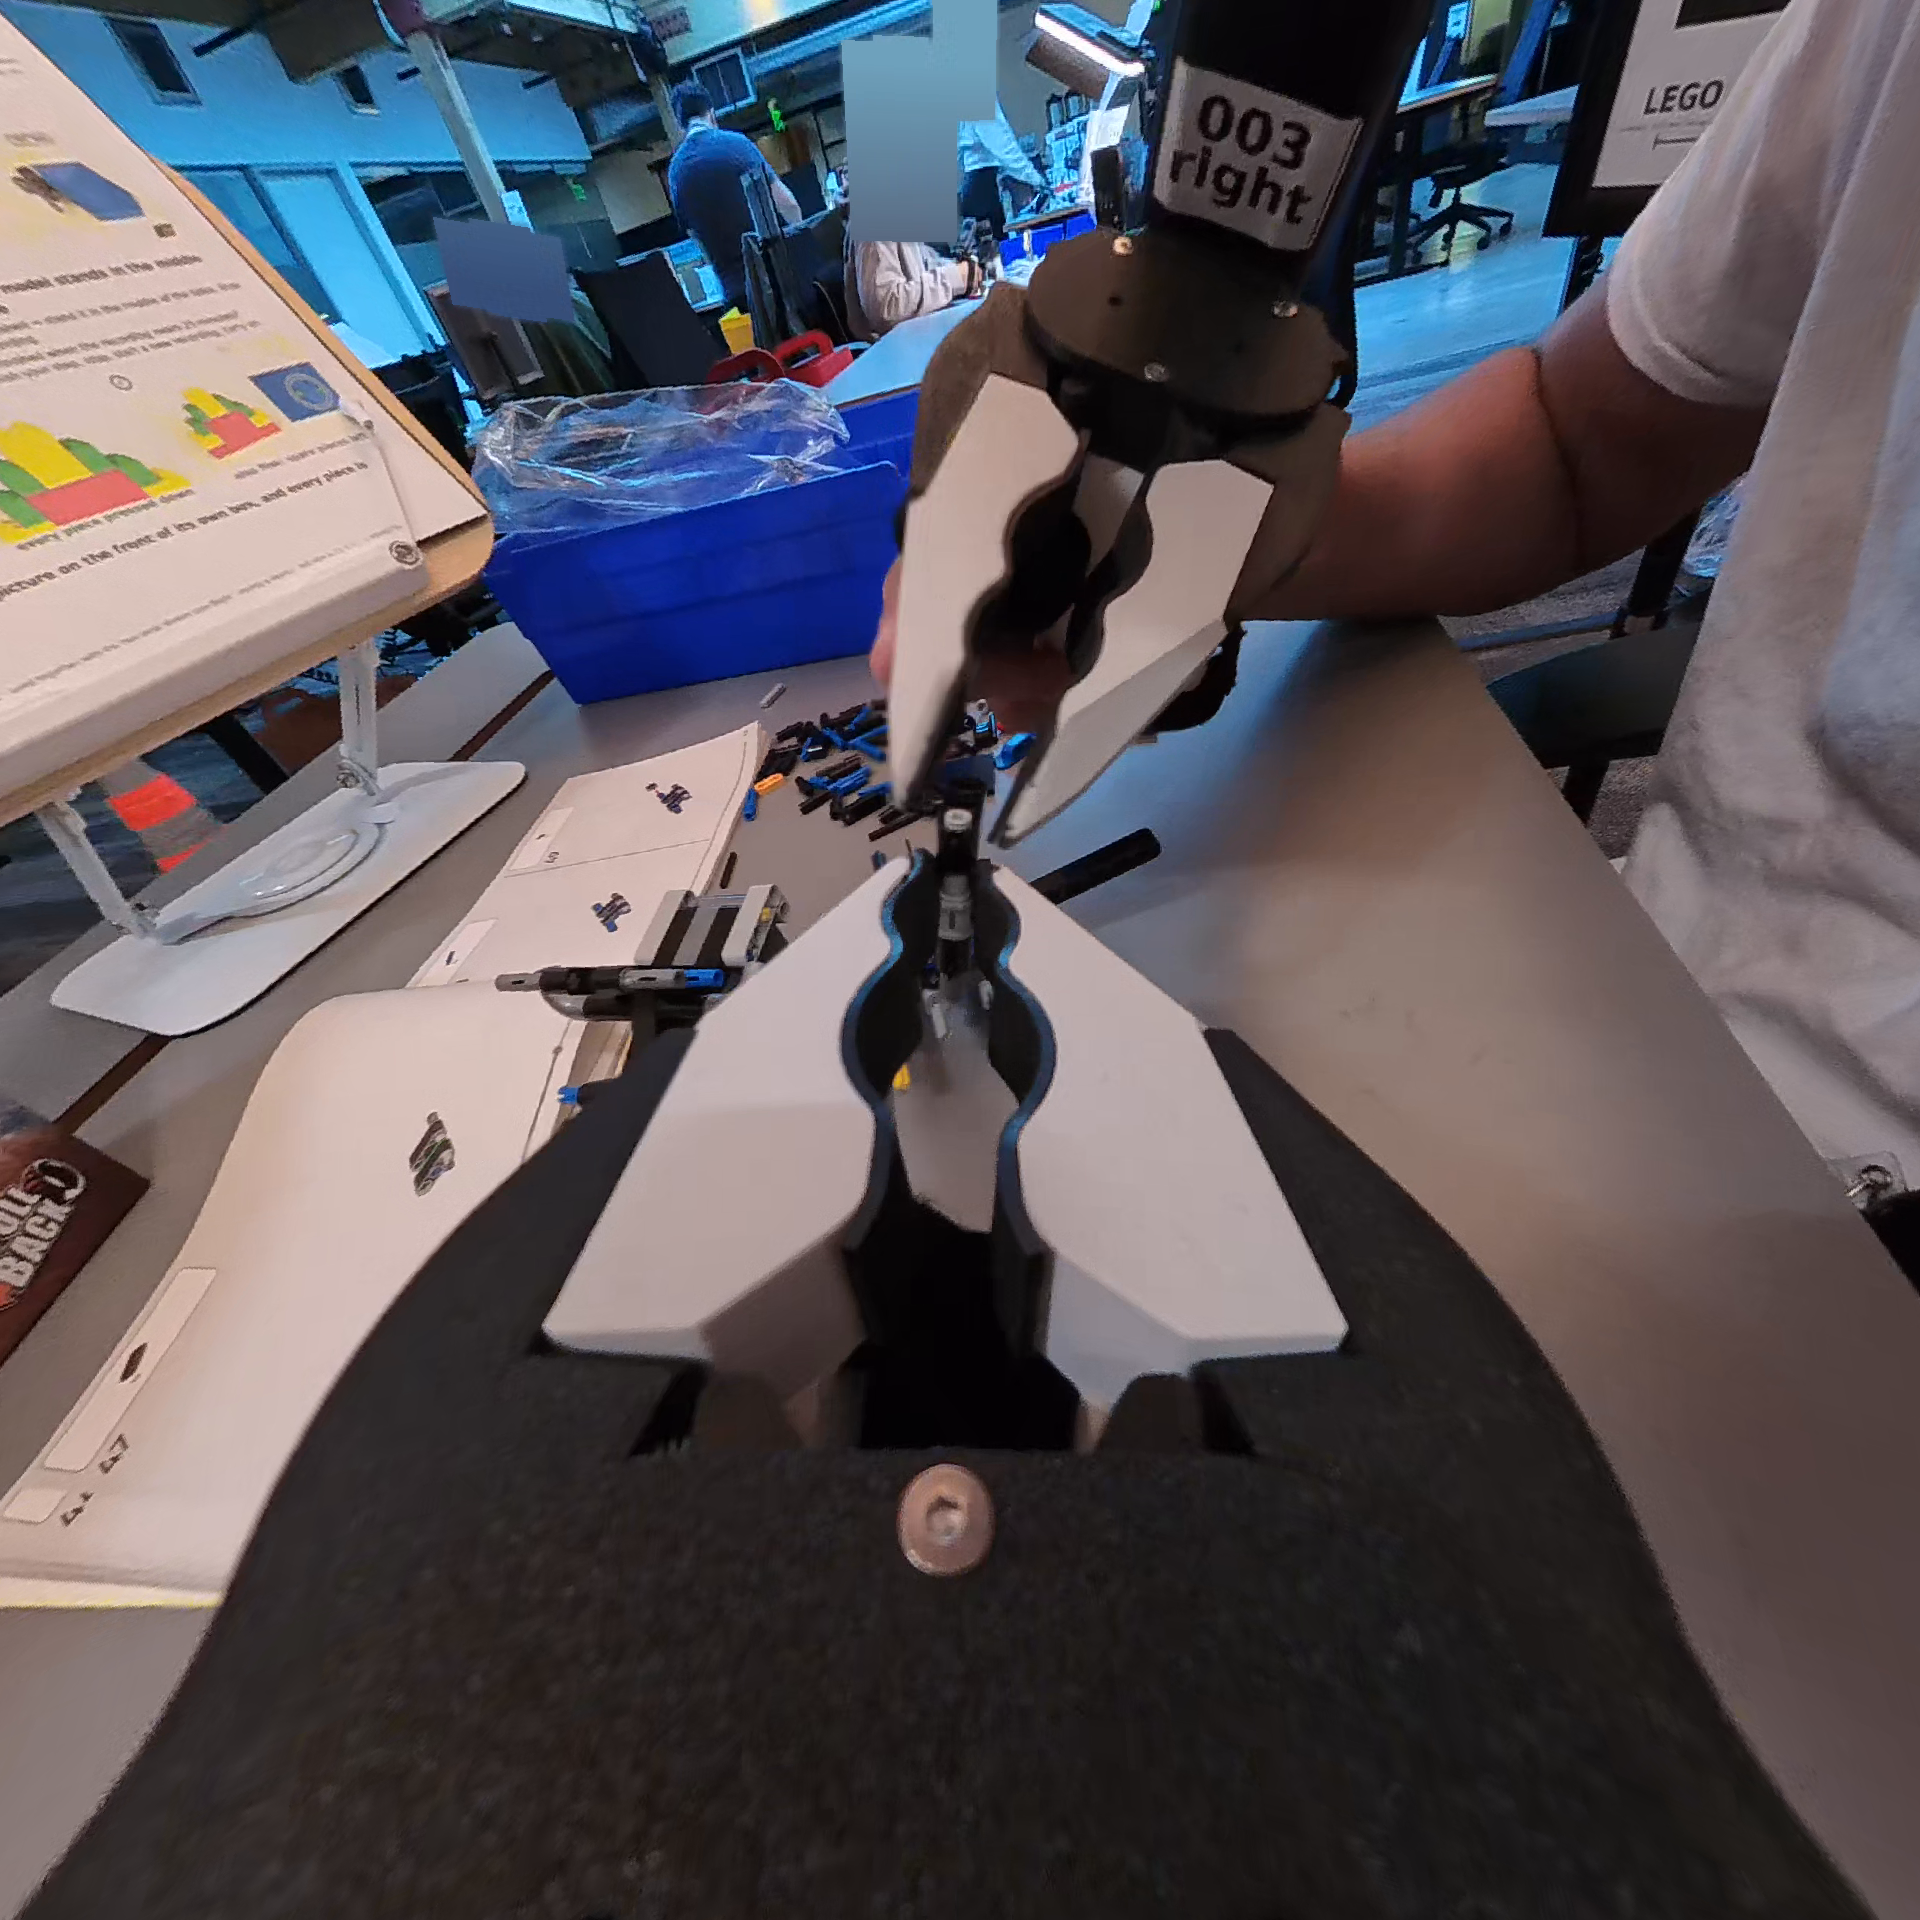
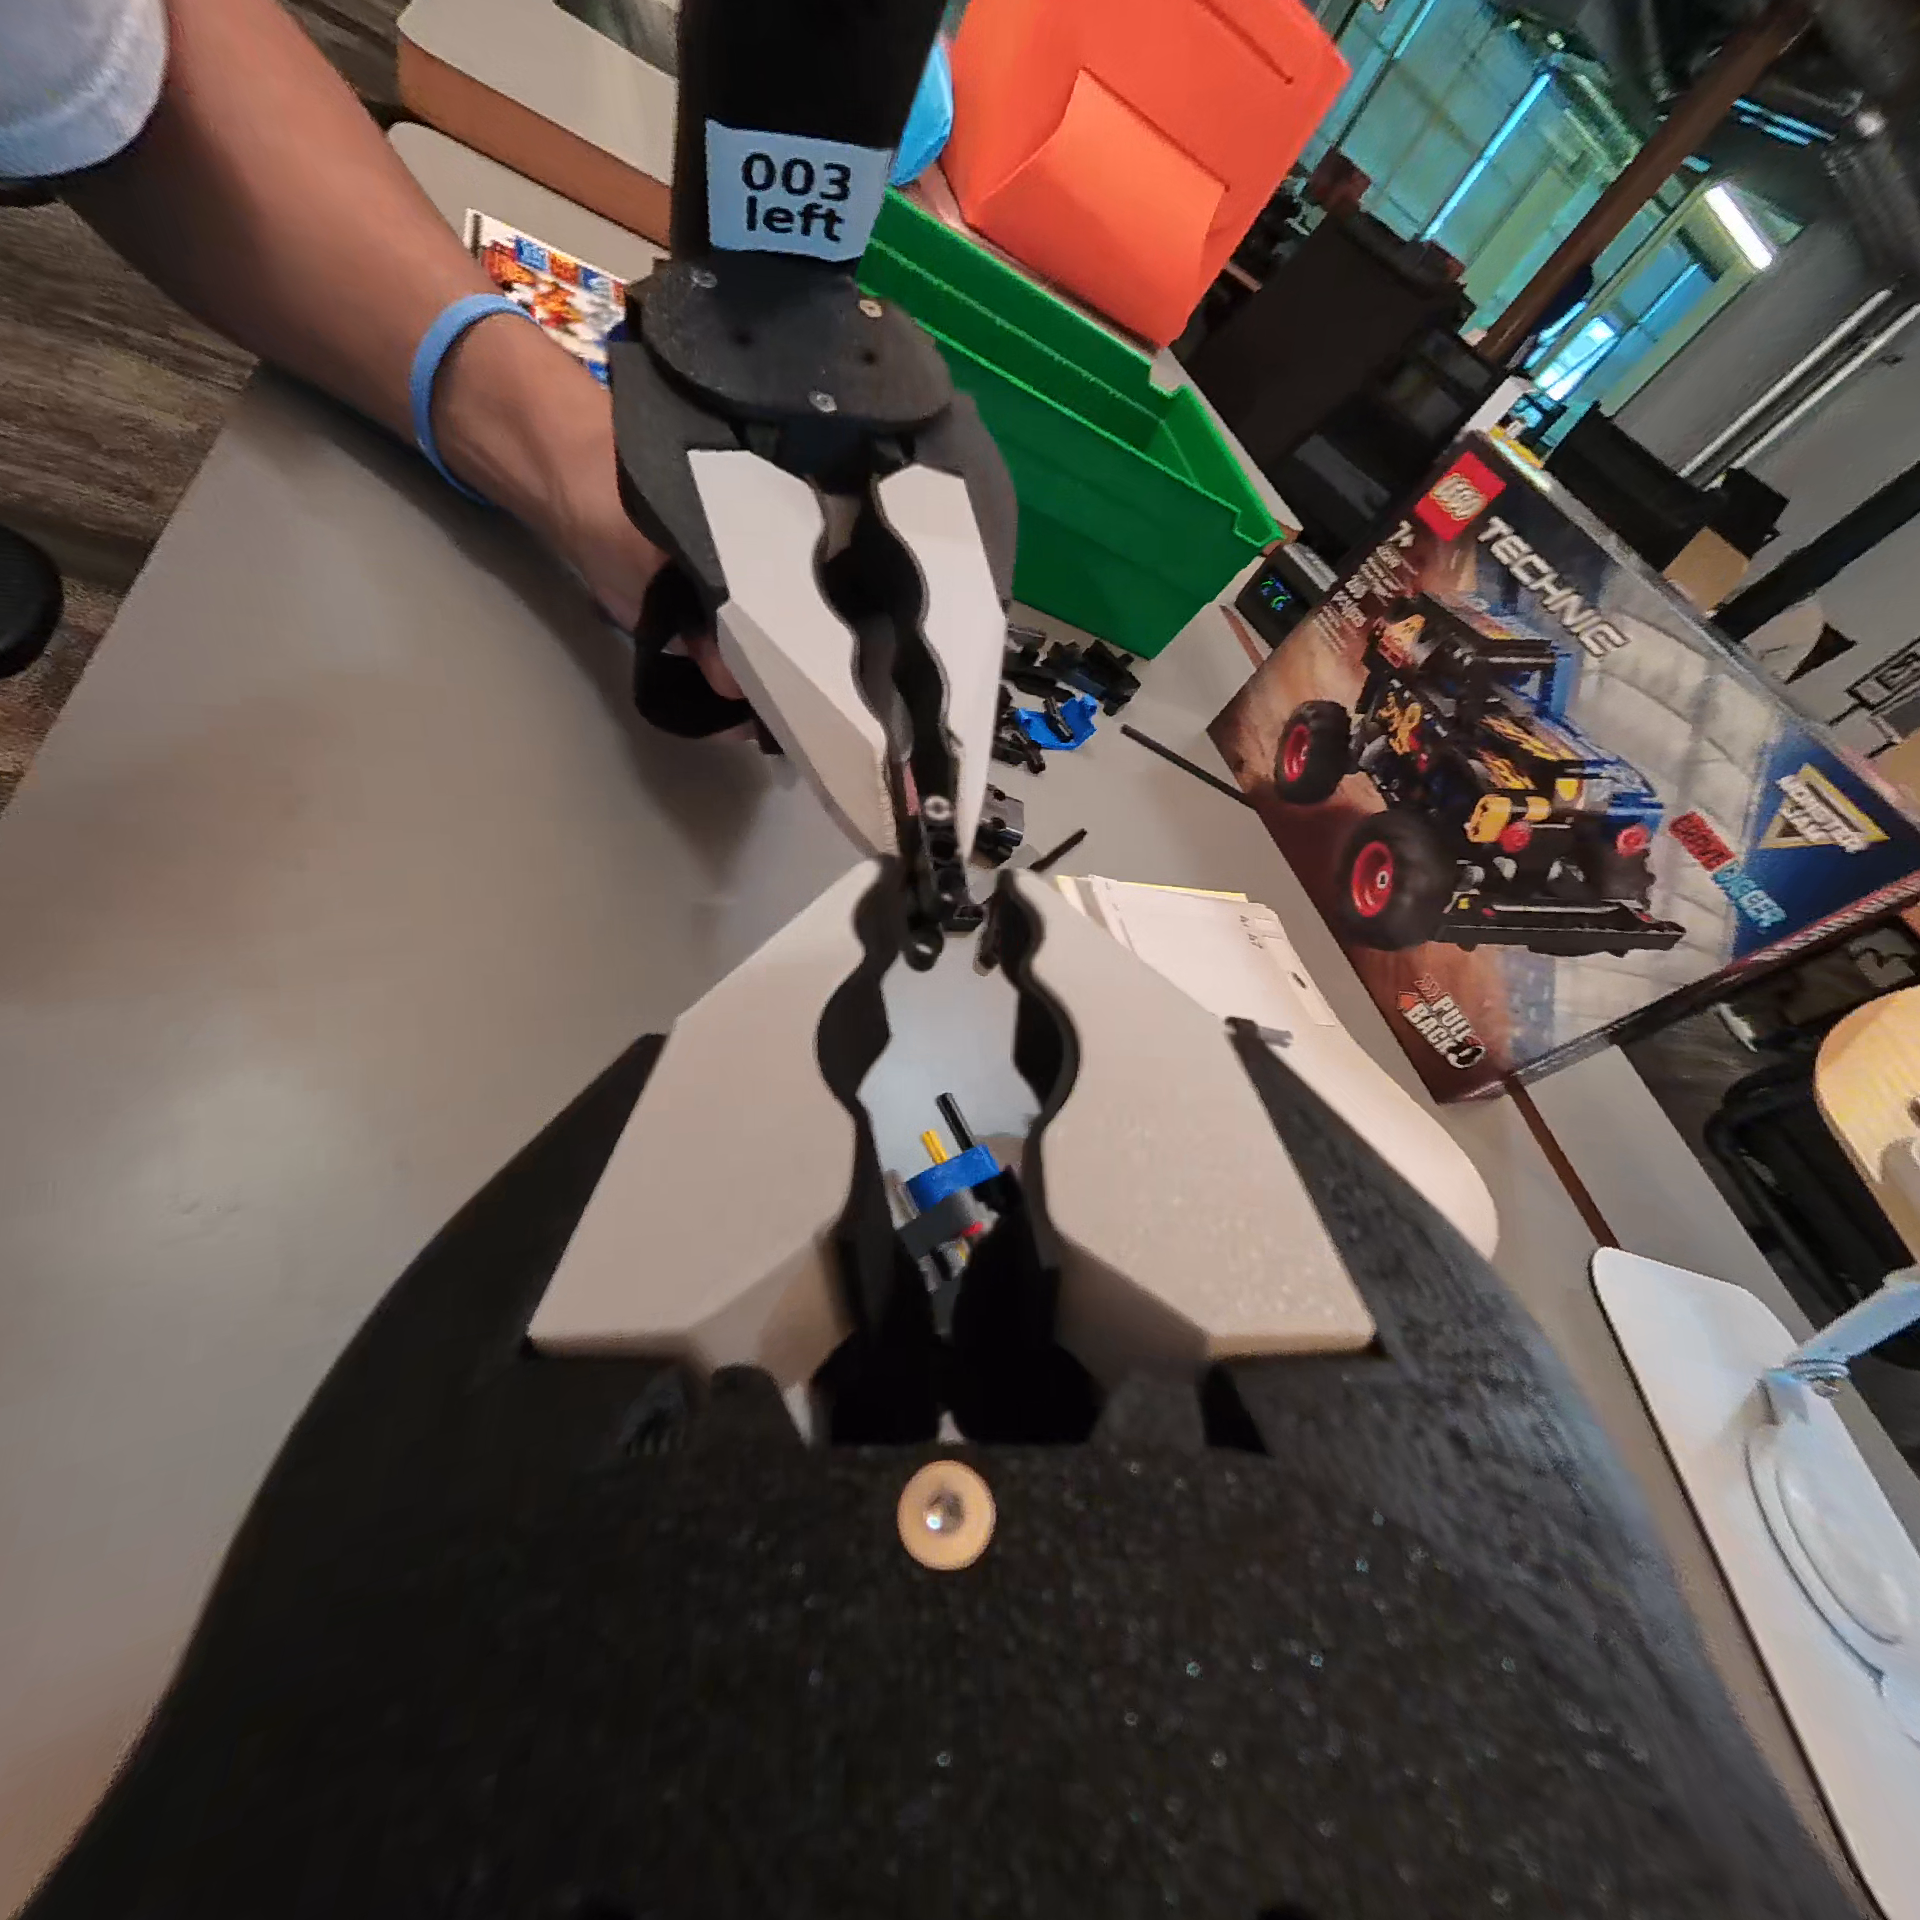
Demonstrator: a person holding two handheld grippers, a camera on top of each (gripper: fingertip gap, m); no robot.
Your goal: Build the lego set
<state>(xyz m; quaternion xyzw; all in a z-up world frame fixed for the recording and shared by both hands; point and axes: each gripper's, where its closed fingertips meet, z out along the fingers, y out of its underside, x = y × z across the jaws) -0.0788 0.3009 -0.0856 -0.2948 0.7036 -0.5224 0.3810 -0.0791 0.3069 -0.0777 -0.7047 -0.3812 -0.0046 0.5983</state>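
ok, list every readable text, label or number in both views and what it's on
I won't quote writing; these things bear it:
White label on the handle of the right tongs: legible.
Pale blue label on the handle of the left tongs: legible.
Truck-picture set box: legible.
White sign, top right: partly legible.
Sheet on the stand: mostly blurred.
Booklet pages: too small.

Left hand-held gripper point(image 1: 948, 883) clamped; right hand-held gripper point(image 1: 951, 816) parted, tips meeting.

Printed writing on five things, wording not given.
White label point(image 1: 1252, 156) on the right hand-held gripper point(image 1: 956, 816); pale blue label point(image 2: 795, 197) on the left hand-held gripper point(image 2: 930, 831); lego box point(image 2: 1558, 779); propped instruction sheet point(image 1: 187, 416); white sign point(image 1: 1683, 94).
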